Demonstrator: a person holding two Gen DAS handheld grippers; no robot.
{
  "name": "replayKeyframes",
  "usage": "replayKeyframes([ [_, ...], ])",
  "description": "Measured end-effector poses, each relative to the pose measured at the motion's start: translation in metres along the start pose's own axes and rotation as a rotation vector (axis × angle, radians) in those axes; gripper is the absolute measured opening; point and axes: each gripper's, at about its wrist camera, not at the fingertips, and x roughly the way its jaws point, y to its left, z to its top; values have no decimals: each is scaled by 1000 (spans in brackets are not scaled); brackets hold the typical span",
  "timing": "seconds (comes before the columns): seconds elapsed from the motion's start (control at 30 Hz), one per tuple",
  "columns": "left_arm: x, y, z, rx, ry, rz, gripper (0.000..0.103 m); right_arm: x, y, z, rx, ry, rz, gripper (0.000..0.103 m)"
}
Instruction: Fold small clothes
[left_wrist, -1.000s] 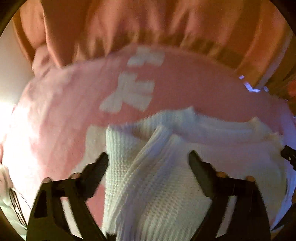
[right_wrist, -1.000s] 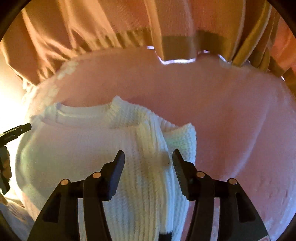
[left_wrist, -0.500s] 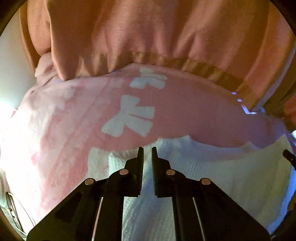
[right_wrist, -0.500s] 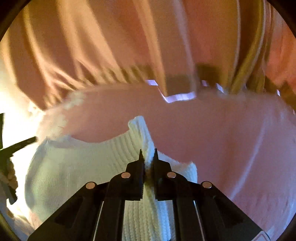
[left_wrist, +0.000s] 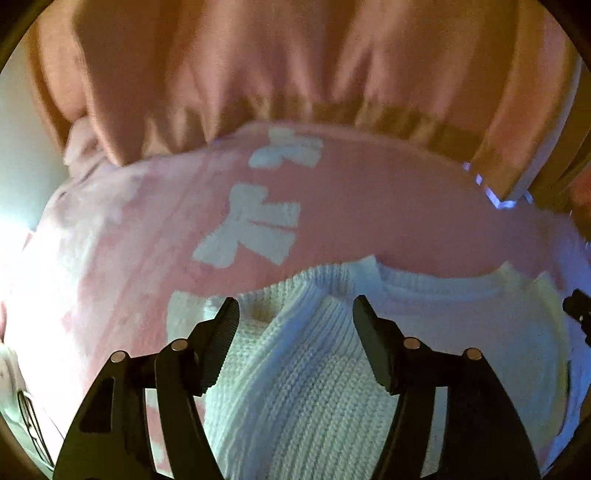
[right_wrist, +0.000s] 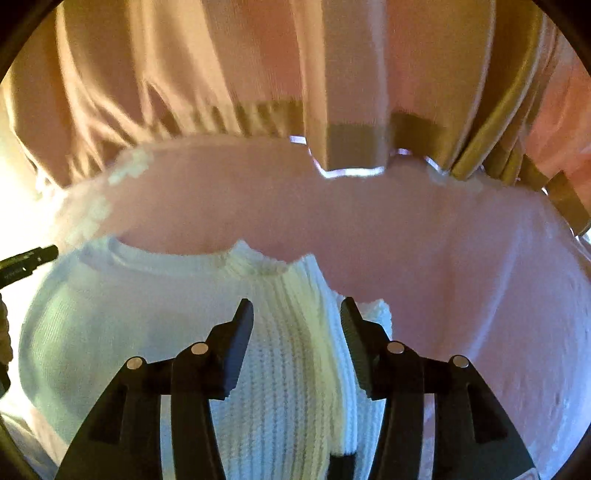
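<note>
left tongs (left_wrist: 295, 325) and right tongs (right_wrist: 297, 325) reopened, white sweater (left_wrist: 314, 387) released

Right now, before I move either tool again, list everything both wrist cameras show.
white knit sweater: one, white, lying on the blanket, under both tools
blanket: one, pink with white bows, spread beneath the sweater
person's top: one, peach with a ribbed hem, hanging behind the blanket's far edge
left tool: one, black, jaws just opened, apart over a raised fold of the sweater
right tool: one, black, jaws just opened, either side of a ridge of the sweater
</note>
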Motion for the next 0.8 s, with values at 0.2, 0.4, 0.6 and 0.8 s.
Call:
replayKeyframes([
  [0.2,38,2,1,-44,111,26,45,36,-8,2,-33,91,-1,9],
  [0.4,20,-16,13,-20,20,-2,7,10,-8,20,25,-10,66,7],
  [0.6,43,-10,23,-65,25,62,7,48,-31,13,107,119,35,8],
  [0.8,11,-4,26,-139,-11,21,15,-18,-9,18,22,-60,-17,16],
])
